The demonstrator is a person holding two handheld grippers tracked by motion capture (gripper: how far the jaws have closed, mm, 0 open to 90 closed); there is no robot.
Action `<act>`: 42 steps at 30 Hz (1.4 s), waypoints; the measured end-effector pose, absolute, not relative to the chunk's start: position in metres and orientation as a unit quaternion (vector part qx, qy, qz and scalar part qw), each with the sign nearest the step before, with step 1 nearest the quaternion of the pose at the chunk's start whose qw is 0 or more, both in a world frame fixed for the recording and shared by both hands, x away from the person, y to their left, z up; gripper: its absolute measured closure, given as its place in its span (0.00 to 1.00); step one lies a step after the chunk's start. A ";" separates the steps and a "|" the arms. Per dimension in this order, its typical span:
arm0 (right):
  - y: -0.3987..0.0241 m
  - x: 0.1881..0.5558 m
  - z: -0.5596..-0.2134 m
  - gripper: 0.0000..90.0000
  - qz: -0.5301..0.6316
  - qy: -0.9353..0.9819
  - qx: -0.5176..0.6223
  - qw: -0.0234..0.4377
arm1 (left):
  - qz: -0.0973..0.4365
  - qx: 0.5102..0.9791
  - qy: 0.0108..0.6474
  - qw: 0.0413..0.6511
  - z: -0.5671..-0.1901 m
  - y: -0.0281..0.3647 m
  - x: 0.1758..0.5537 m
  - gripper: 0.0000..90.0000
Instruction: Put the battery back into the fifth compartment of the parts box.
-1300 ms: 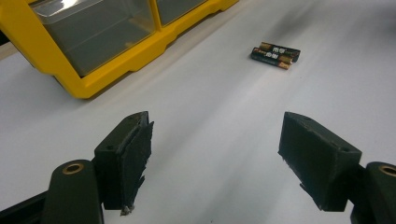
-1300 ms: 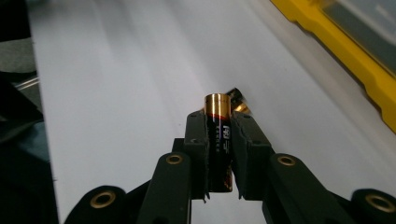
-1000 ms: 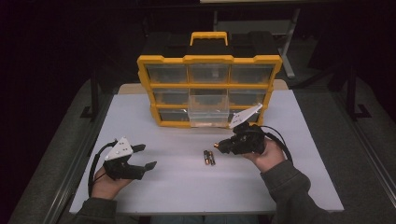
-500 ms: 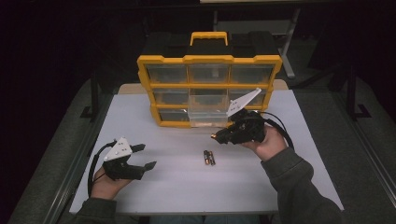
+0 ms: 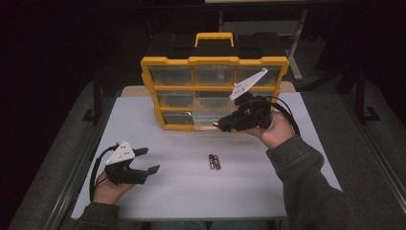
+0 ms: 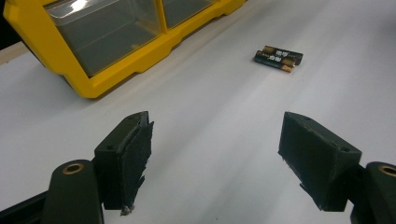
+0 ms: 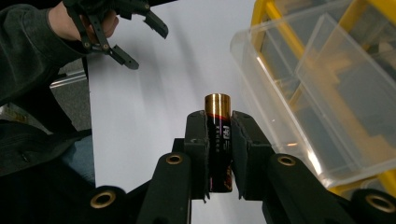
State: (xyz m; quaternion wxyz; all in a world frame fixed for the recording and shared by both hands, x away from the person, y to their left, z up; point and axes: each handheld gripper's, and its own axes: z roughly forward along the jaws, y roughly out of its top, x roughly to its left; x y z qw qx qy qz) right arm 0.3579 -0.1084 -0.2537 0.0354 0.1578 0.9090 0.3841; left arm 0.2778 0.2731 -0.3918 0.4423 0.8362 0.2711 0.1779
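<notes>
A person seated at a white table [image 5: 191,191] works two hand-held grippers in front of a yellow organizer [image 5: 214,91] with clear drawers. The right gripper [image 5: 220,125] pinches a battery [image 7: 218,140] between its two black pads, which press on its sides; the battery's gold end [image 5: 215,125] sticks out past the fingertips. In the high view this gripper is held above the table, its tip just in front of a clear drawer [image 5: 208,117] pulled partway out of the organizer's bottom row. The right gripper view looks along the jaws at the battery, with the open drawer [image 7: 322,102] close on the right of that frame and the white tabletop below.

The left gripper [image 5: 149,161] rests low at the near left of the table, well apart from the organizer. Its jaws stand spread wide with nothing between them, as the left gripper view shows: two dark pads [image 6: 133,154] far apart over bare tabletop.

Two more batteries [image 5: 214,162] lie side by side, touching, on the table between the two hands, near the middle and short of the organizer. From the left gripper they appear beyond the open jaws [image 6: 279,57], with the organizer's yellow corner [image 6: 88,79] off to the left.
</notes>
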 end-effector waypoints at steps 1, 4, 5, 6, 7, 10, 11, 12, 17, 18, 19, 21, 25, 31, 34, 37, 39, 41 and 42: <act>-0.106 0.358 -0.250 0.84 0.384 0.909 0.156 0.036 | 0.177 0.835 0.273 0.444 -0.392 0.273 0.278 0.27; -0.102 0.361 -0.241 0.84 0.378 0.912 0.152 0.040 | 0.179 0.836 0.271 0.442 -0.392 0.273 0.278 0.28; -0.102 0.362 -0.239 0.84 0.378 0.913 0.150 0.042 | 0.178 0.836 0.271 0.442 -0.392 0.273 0.278 0.27; -0.101 0.364 -0.235 0.84 0.378 0.912 0.151 0.043 | 0.177 0.836 0.273 0.442 -0.392 0.273 0.277 0.27; -0.100 0.365 -0.232 0.84 0.380 0.912 0.149 0.044 | 0.176 0.834 0.274 0.445 -0.392 0.273 0.277 0.27; -0.098 0.370 -0.223 0.84 0.380 0.912 0.148 0.053 | 0.178 0.835 0.274 0.442 -0.391 0.274 0.278 0.27; -0.097 0.372 -0.220 0.84 0.381 0.911 0.147 0.055 | 0.180 0.835 0.274 0.443 -0.391 0.274 0.278 0.27; -0.096 0.373 -0.217 0.84 0.381 0.911 0.148 0.056 | 0.178 0.833 0.277 0.445 -0.391 0.274 0.278 0.27; -0.091 0.383 -0.206 0.84 0.384 0.908 0.154 0.061 | 0.178 0.834 0.276 0.444 -0.391 0.275 0.278 0.27; -0.090 0.385 -0.205 0.84 0.383 0.909 0.154 0.061 | 0.178 0.833 0.276 0.444 -0.391 0.274 0.278 0.27; -0.090 0.386 -0.204 0.84 0.384 0.908 0.155 0.062 | 0.179 0.834 0.276 0.444 -0.391 0.274 0.278 0.27; -0.088 0.390 -0.203 0.84 0.383 0.908 0.156 0.063 | 0.179 0.833 0.278 0.444 -0.392 0.275 0.279 0.26; -0.086 0.395 -0.203 0.84 0.380 0.908 0.166 0.064 | 0.178 0.831 0.280 0.446 -0.392 0.275 0.278 0.26; -0.087 0.406 -0.210 0.84 0.376 0.907 0.179 0.063 | 0.180 0.834 0.276 0.444 -0.392 0.274 0.279 0.26; -0.085 0.410 -0.213 0.84 0.374 0.907 0.179 0.067 | 0.181 0.832 0.279 0.444 -0.392 0.275 0.279 0.25; -0.083 0.413 -0.216 0.84 0.370 0.908 0.183 0.066 | 0.180 0.834 0.281 0.439 -0.392 0.275 0.279 0.25; -0.082 0.415 -0.219 0.84 0.370 0.908 0.186 0.064 | 0.182 0.834 0.279 0.440 -0.393 0.275 0.279 0.25; -0.081 0.417 -0.221 0.84 0.369 0.908 0.188 0.064 | 0.182 0.835 0.279 0.438 -0.393 0.275 0.279 0.25; -0.080 0.417 -0.222 0.84 0.369 0.908 0.189 0.063 | 0.182 0.834 0.279 0.440 -0.393 0.275 0.279 0.25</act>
